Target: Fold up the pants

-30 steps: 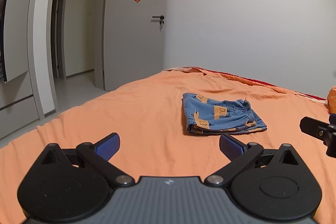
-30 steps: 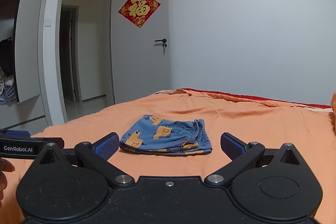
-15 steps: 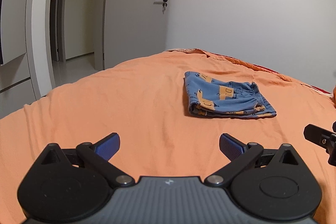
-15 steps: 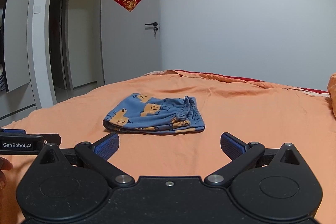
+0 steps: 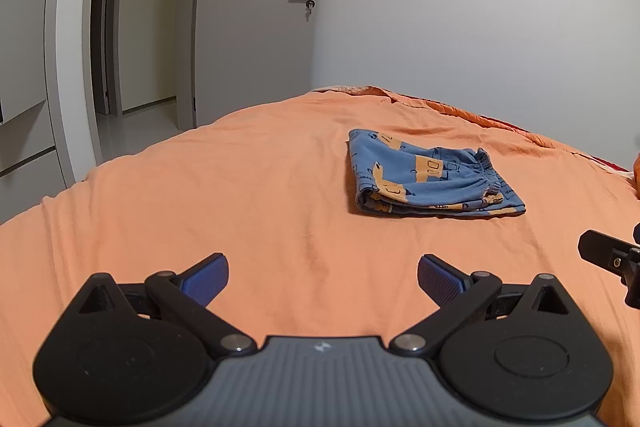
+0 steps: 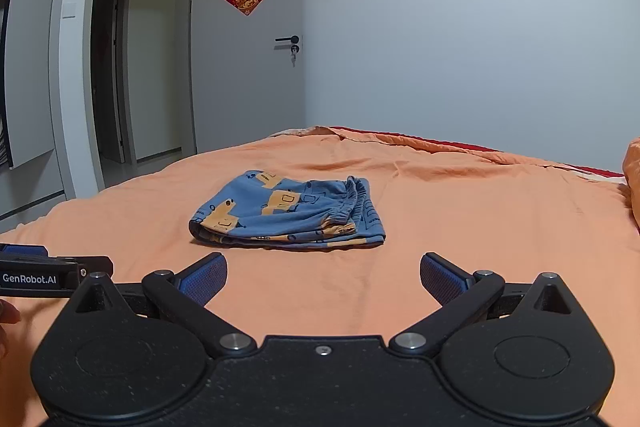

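While both stand wide and empty, we see the pants (image 6: 288,213) dead ahead of our right hand-held gripper (image 6: 322,279), ahead-right of the left hand-held gripper (image 5: 322,279), long axis crosswise.

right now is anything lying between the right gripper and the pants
Nothing: in the right wrist view only bare orange bedsheet lies between the open right gripper and the folded pants.

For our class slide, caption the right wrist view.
Open right tongs face folded blue pants on an orange bed.
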The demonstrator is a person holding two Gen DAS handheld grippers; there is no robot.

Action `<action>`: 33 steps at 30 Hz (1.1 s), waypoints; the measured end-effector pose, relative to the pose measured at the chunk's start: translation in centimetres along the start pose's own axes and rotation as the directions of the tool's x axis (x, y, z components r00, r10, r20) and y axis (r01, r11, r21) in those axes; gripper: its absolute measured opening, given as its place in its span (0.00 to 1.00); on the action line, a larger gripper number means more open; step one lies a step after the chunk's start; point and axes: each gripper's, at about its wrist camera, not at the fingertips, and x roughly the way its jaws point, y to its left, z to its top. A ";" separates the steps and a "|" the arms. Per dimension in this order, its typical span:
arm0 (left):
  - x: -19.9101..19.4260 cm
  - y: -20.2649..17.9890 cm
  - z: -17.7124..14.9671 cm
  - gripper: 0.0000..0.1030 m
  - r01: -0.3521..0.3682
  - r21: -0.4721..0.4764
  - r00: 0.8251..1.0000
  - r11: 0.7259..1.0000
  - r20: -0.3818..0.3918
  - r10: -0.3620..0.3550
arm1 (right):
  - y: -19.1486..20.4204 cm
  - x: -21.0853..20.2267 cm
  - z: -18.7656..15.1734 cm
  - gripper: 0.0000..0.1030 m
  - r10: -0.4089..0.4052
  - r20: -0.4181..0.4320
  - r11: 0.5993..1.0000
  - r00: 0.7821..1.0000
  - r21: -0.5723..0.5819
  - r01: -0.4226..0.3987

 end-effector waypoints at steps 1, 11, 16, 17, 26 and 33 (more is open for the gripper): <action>0.0 0.0 0.0 1.00 -0.001 -0.001 1.000 1.000 0.001 0.001 | 0.1 0.0 0.0 0.99 0.002 -0.001 1.000 1.000 -0.002 -0.002; 0.2 0.1 0.1 1.00 -0.004 -0.007 1.000 1.000 -0.010 0.004 | 0.2 0.1 0.0 0.99 0.017 -0.016 1.000 1.000 -0.015 -0.017; 0.3 0.2 0.1 1.00 -0.006 -0.010 1.000 1.000 -0.013 0.006 | 0.0 0.2 0.1 0.99 0.017 -0.020 1.000 1.000 -0.015 -0.017; 0.2 0.2 0.1 1.00 -0.006 -0.009 1.000 1.000 -0.013 0.006 | 0.0 0.2 0.1 0.99 0.016 -0.020 1.000 1.000 -0.015 -0.016; 0.2 0.2 0.1 1.00 -0.005 -0.008 1.000 1.000 -0.013 0.005 | 0.0 0.2 0.1 0.99 0.016 -0.021 1.000 1.000 -0.015 -0.016; 0.2 0.2 0.1 1.00 -0.007 -0.007 1.000 1.000 -0.014 0.007 | 0.0 0.2 0.0 0.99 0.016 -0.021 1.000 1.000 -0.015 -0.016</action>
